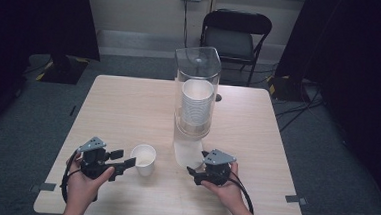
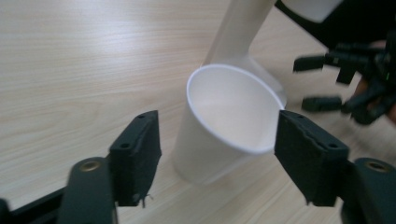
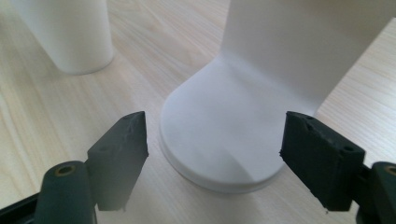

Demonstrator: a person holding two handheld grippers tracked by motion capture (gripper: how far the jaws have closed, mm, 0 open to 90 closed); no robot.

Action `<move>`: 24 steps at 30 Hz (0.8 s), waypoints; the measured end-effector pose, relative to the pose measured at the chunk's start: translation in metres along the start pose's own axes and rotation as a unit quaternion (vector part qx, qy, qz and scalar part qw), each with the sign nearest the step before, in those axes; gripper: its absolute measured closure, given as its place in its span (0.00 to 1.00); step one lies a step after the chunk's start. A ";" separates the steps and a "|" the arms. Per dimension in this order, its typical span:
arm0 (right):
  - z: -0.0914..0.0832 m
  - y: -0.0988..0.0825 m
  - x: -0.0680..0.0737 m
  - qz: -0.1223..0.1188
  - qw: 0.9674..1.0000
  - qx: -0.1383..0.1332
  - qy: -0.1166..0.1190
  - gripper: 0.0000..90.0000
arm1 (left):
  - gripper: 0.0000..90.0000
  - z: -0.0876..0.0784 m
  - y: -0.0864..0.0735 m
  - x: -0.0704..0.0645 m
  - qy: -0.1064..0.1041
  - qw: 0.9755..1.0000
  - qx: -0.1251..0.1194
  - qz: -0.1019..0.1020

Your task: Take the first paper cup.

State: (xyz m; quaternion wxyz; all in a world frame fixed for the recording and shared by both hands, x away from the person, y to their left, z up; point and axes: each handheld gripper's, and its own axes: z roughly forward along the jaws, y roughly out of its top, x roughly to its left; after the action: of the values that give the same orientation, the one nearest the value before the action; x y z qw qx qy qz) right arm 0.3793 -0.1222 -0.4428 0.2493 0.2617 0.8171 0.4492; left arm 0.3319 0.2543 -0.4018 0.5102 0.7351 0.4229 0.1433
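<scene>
Nearest the person, the left gripper (image 1: 127, 165) sits at about 7 o'clock on the wooden table (image 1: 118, 108), held in the left hand (image 1: 83, 183). Its jaws stand wide apart on either side of a white paper cup (image 1: 143, 159); in the left gripper view a gap shows between the cup (image 2: 224, 126) and one pad, while the other pad sits right at the rim, contact unclear. The cup stands upright on the table, just to the 9 o'clock side of the dispenser's white base (image 1: 187, 152).

At about 5 o'clock the right gripper (image 1: 192, 172), in the right hand (image 1: 226, 190), holds nothing: its jaws are open and flank the rounded base (image 3: 224, 144) without touching it.

Farther on, at the table's centre, the clear cup dispenser (image 1: 196, 88) rises with a stack of paper cups (image 1: 196, 105) inside. Beyond the table at 12 o'clock stands a black folding chair (image 1: 235, 35).
</scene>
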 end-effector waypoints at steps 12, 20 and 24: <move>-0.002 0.001 -0.008 0.018 1.000 -0.008 -0.013 0.24 | 0.24 0.006 -0.039 0.029 0.005 0.997 0.058 0.050; -0.005 0.006 -0.016 0.034 0.999 -0.017 -0.023 0.23 | 0.22 0.025 -0.058 0.031 -0.003 0.990 0.101 0.103; -0.004 0.011 -0.019 0.041 0.998 -0.028 -0.029 0.19 | 0.21 0.027 -0.061 0.030 -0.002 0.989 0.090 0.114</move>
State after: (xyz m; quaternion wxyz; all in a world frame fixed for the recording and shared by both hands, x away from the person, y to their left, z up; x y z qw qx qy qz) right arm 0.3928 -0.1320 -0.4279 0.2619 0.3005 0.7852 0.4740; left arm 0.3376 0.2678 -0.4733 0.4229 0.8217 0.3467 0.1606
